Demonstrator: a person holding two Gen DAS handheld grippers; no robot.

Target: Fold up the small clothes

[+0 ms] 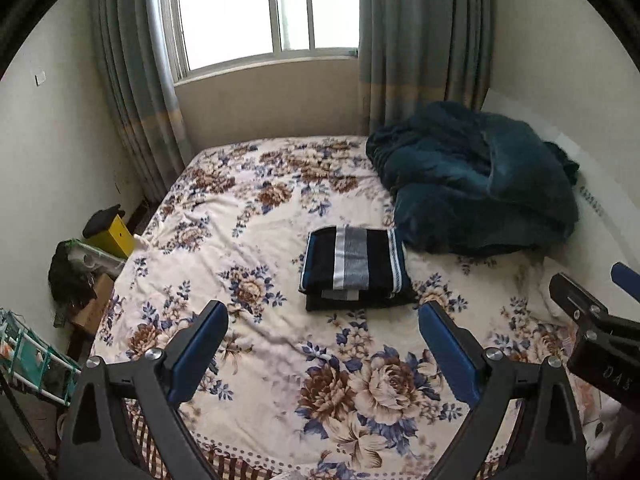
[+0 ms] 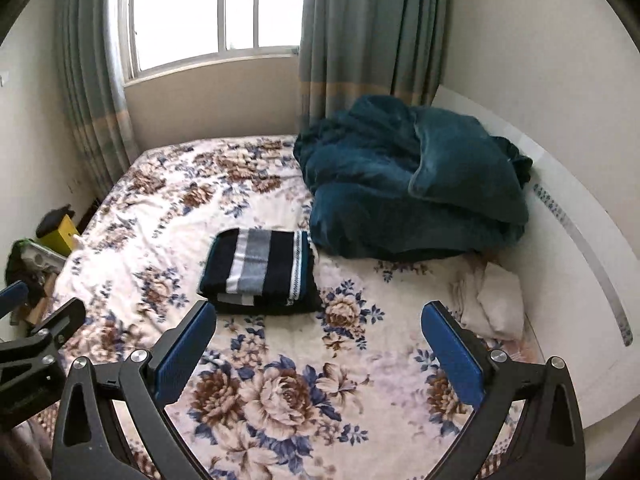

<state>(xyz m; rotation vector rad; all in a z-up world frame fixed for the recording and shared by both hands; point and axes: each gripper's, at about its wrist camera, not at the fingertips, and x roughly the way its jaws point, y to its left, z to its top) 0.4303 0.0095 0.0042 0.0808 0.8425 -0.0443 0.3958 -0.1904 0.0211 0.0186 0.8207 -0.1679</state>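
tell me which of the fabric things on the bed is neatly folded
The striped garment, a flat dark rectangle with grey and white bands mid-bed. The teal blanket is heaped, and the white cloth lies crumpled.

Plush teal blanket (image 2: 412, 184), knitted striped garment (image 2: 260, 268), soft matt floral bedsheet (image 2: 168, 216).

likely a bedroom: bed (image 1: 280, 360), curtains (image 1: 420, 40)

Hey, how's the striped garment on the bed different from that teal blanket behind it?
The striped garment is folded into a neat flat rectangle; the teal blanket is a rumpled heap. The garment is black with grey and white stripes; the blanket is plain teal. The garment is much smaller. Both lie on the floral bedsheet.
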